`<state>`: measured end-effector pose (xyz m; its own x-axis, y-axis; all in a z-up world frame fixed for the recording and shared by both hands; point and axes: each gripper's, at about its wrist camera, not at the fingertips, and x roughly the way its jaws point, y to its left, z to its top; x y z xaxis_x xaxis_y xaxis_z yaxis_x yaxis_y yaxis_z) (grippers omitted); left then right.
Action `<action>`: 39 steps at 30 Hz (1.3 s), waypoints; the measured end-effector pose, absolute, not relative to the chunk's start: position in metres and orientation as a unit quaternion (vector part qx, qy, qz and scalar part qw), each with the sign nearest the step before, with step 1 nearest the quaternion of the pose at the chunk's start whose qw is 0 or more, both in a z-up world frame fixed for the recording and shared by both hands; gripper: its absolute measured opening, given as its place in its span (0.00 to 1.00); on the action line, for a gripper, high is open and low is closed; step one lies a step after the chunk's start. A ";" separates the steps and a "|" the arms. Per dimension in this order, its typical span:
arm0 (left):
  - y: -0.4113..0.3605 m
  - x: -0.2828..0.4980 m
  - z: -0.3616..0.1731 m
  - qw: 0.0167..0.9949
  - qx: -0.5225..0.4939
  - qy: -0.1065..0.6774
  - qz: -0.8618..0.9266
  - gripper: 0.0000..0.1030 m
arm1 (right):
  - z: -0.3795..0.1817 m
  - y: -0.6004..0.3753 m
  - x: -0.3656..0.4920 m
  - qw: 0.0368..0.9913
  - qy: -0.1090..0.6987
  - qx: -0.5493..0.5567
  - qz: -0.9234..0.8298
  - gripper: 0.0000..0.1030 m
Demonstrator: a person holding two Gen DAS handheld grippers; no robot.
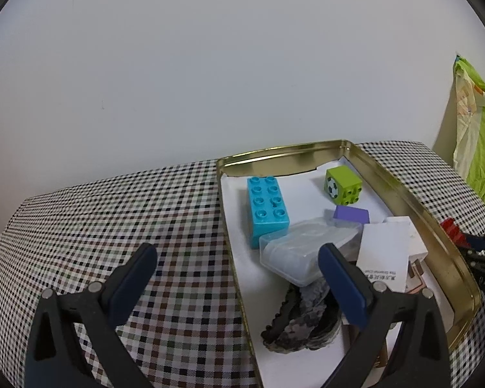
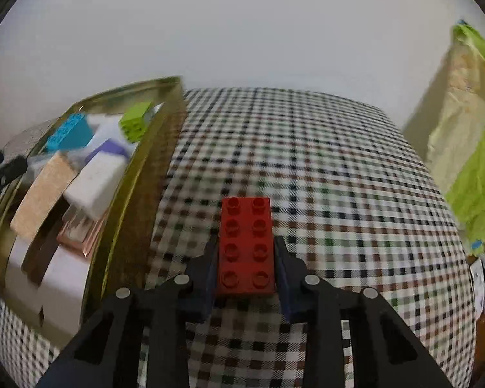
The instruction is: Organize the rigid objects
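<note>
From the left wrist, the left gripper (image 1: pixel 239 258) hangs spread wide and empty, the gold tin (image 1: pixel 414 197) of blocks at two o'clock, while from the right wrist the right gripper (image 2: pixel 246 260) clamps a red brick (image 2: pixel 246 245) above the checked cloth (image 2: pixel 339 177), tin at ten o'clock.
</note>
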<state>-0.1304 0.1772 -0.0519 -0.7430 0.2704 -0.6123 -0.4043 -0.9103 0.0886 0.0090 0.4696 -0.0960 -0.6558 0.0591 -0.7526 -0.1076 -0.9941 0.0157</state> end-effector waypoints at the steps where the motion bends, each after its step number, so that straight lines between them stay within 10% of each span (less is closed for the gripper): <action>1: 0.178 -0.131 -0.052 0.181 -0.308 0.109 0.928 0.98 | -0.093 0.472 0.009 0.040 0.052 -0.404 0.913 0.33; 6: 0.180 -0.130 -0.052 0.179 -0.304 0.113 0.929 0.98 | -0.047 0.458 0.001 -0.029 0.154 -0.325 0.932 0.33; 13: 0.181 -0.130 -0.052 0.180 -0.302 0.113 0.929 0.98 | -0.044 0.385 -0.032 -0.053 0.101 -0.304 0.946 0.37; 18: 0.184 -0.123 -0.049 0.182 -0.295 0.116 0.931 0.98 | -0.037 0.382 0.014 0.005 0.089 -0.204 0.975 0.78; 39: 0.136 -0.063 -0.043 0.194 -0.201 0.029 0.960 0.99 | -0.050 0.361 0.101 0.111 0.060 -0.110 0.986 0.91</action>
<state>-0.0628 0.1355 -0.0426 -0.8443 0.3607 -0.3963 -0.3838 -0.9232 -0.0227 0.1012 0.3609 -0.0505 -0.9512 0.2055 -0.2303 -0.2321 -0.9681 0.0947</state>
